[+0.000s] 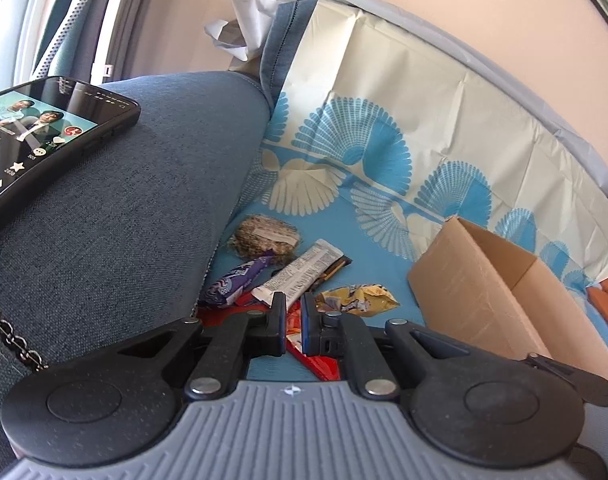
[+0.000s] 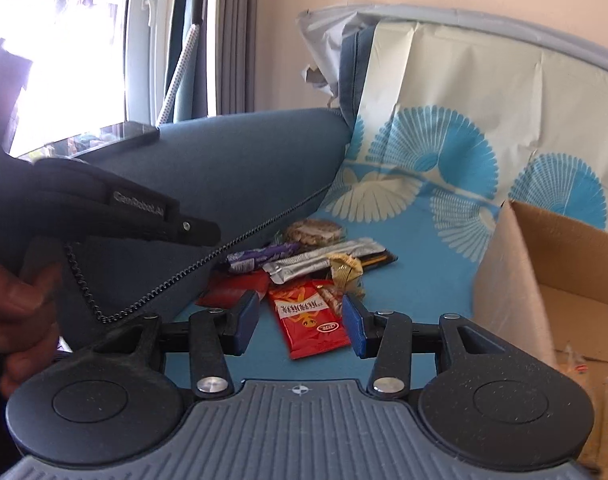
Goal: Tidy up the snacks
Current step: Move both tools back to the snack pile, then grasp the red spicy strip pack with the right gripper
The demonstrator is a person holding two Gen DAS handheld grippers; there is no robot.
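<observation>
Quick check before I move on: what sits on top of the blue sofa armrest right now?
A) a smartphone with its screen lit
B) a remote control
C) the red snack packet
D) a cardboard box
A: the left wrist view shows a smartphone with a lit screen lying on the armrest.

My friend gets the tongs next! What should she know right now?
Left tongs: nearly shut, nothing clearly held, low over the snack pile.
Right tongs: open, empty, lined up on the red packet.
Still on the blue cloth: red packet, purple wrapper, silver bar, gold wrapper, round seed cake.
The cardboard box on the right already holds a few pale packets.
Left to do: move the pile into the box.
</observation>
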